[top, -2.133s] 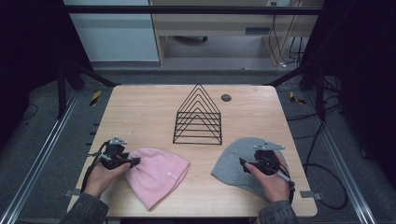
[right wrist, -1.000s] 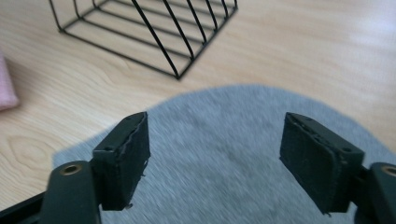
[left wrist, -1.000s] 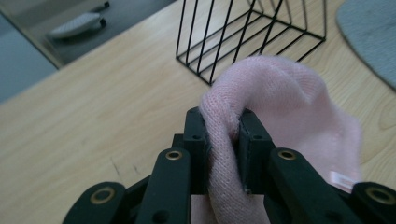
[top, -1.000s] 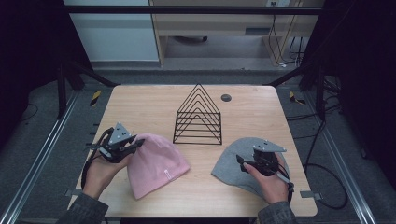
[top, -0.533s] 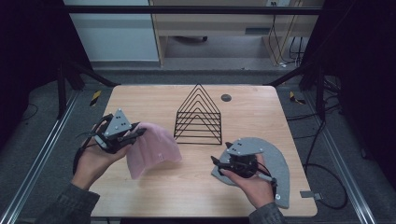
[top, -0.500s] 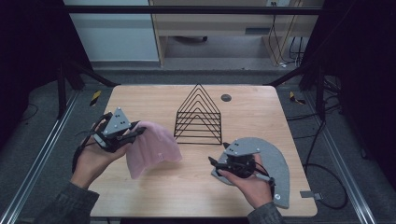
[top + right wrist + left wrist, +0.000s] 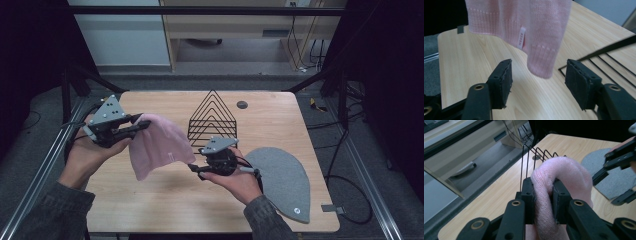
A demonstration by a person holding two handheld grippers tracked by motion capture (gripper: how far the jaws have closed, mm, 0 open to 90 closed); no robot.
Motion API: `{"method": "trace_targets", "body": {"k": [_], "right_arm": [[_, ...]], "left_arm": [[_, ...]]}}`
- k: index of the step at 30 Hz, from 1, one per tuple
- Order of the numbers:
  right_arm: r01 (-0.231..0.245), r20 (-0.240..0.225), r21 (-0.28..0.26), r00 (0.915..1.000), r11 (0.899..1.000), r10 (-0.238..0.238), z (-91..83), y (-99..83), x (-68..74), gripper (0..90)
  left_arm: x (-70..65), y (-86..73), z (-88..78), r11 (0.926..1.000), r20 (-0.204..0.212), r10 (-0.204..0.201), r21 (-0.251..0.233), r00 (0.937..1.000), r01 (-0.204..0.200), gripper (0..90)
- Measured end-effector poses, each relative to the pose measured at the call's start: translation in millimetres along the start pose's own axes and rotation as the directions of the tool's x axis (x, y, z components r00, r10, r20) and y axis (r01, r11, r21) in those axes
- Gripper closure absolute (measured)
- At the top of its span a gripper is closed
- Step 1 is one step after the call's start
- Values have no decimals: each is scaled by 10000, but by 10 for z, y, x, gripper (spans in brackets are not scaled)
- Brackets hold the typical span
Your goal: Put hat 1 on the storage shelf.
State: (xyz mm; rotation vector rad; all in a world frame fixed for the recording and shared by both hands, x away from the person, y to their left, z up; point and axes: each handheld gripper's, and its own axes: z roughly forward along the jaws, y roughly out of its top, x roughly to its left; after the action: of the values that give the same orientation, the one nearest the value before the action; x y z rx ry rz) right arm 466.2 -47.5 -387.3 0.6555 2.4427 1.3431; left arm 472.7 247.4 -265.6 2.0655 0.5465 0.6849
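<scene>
Two grippers: left gripper point(image 7: 543, 195) clamps pink beanie point(image 7: 155, 145), right gripper point(image 7: 537, 82) jaws apart.

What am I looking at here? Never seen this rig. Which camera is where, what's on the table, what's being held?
No robot here: a person holds a two-jaw gripper in each hand. The high view looks down from above the person's side of the table. The other two views come from cameras riding on the grippers, looking along their black jaws.

The left gripper is shut on a pink knit beanie, lifted so it hangs. The right gripper is open, its jaws standing apart just below the beanie's ribbed hem, which carries a small label.

On the table sit a black wire rack, a grey beanie lying flat, and a small dark round thing.
</scene>
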Motion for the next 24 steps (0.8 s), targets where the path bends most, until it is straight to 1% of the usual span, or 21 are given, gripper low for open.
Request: {"method": "trace_targets", "body": {"k": [1, 2, 3, 4, 6, 9, 10, 13, 15, 18, 20, 22, 24], "right_arm": [[123, -58, 101, 9999, 9999, -122, 37, 39, -10, 392], [123, -58, 101, 9999, 9999, -122, 37, 39, -10, 392], [282, -123, 295, 9995, 9992, -279, 106, 109, -26, 380], [328, -125, 337, 9994, 9989, -324, 129, 133, -35, 373], [263, -223, 380, 9994, 9989, -255, 161, 164, -53, 370], [114, -338, 624, 9994, 9980, -93, 218, 164, -89, 352], [62, -394, 657, 9992, 9978, -36, 239, 159, -104, 372], [102, -487, 824, 9988, 9965, -62, 290, 155, -145, 481], [129, -493, 751, 9987, 9971, -93, 298, 176, -175, 547], [107, -630, 452, 9980, 9989, -78, 242, 254, -227, 680], [199, -616, 307, 9979, 9993, -180, 184, 317, -268, 748], [220, -661, 128, 9976, 9997, -211, 112, 380, -318, 797], [204, -627, -28, 9978, 9998, -205, 34, 440, -384, 821]], "left_arm": [[28, 10, -5, 10000, 62, -54, -29, 10000, 54, 750], [28, 10, -5, 10000, 62, -54, -29, 10000, 54, 750], [35, 14, -5, 10000, 41, -48, -7, 10000, 48, 750], [40, 17, -4, 10000, 52, -61, -19, 10000, 61, 750], [46, 27, -4, 10000, 53, -37, -10, 10000, 37, 750], [54, 49, -2, 10000, 102, -38, -37, 9999, 38, 750], [56, 59, 0, 10000, 94, -39, -44, 9999, 39, 750], [79, 94, -2, 9998, 92, -82, -161, 9999, 84, 749], [103, 131, -4, 9997, 39, -86, -224, 10000, 87, 750], [162, 212, 3, 9991, 39, -172, -391, 9998, 174, 749], [222, 290, 11, 9988, -11, -194, -444, 9998, 193, 749], [282, 380, 26, 9977, -9, -287, -609, 9996, 286, 749], [341, 482, 44, 9970, -17, -253, -737, 9997, 251, 749]]}}
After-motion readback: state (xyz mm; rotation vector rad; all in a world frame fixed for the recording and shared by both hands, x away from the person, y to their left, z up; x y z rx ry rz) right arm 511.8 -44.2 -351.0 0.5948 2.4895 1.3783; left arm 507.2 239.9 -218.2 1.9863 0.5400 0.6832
